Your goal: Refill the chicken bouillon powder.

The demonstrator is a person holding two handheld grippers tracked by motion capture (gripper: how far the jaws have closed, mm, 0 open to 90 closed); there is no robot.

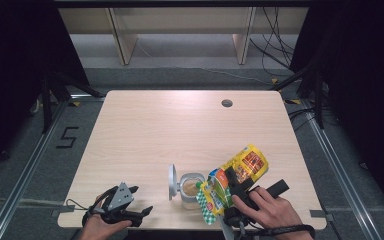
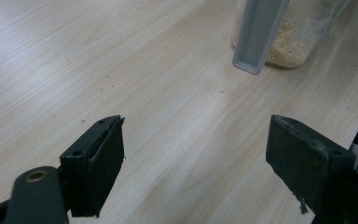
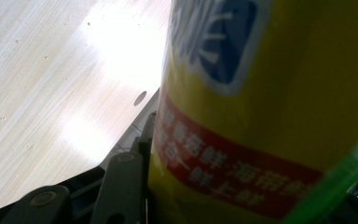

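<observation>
Pale wood grain runs under my left gripper (image 1: 141, 200), which rests near the table's (image 1: 180, 125) front-left edge with its jaws wide apart and nothing between them; in the left gripper view its jaws frame bare tabletop, with the clear jar (image 2: 289, 37) and its grey hinged lid (image 2: 260, 35) standing ahead. From the high view, that jar (image 1: 190, 190) sits near the front edge at centre, lid (image 1: 172, 181) flipped open to its left, and a tan, crumb-like fill shows in it. Just to its right, my right gripper (image 1: 232, 181) is clamped on a yellow snack bag (image 1: 237, 175), tilted so that its lower green-checked end hangs over the jar's mouth. In the right gripper view the bag (image 3: 270, 116) presses against one jaw, yellow film with a red band of print. I judge the step in hand to be pouring from bag into jar. To do it well, I would keep the bag's opening centred over the mouth, tip slowly, and bring the free left gripper in to steady the jar, since a nudge could slide it or spill crumbs on the wood.
</observation>
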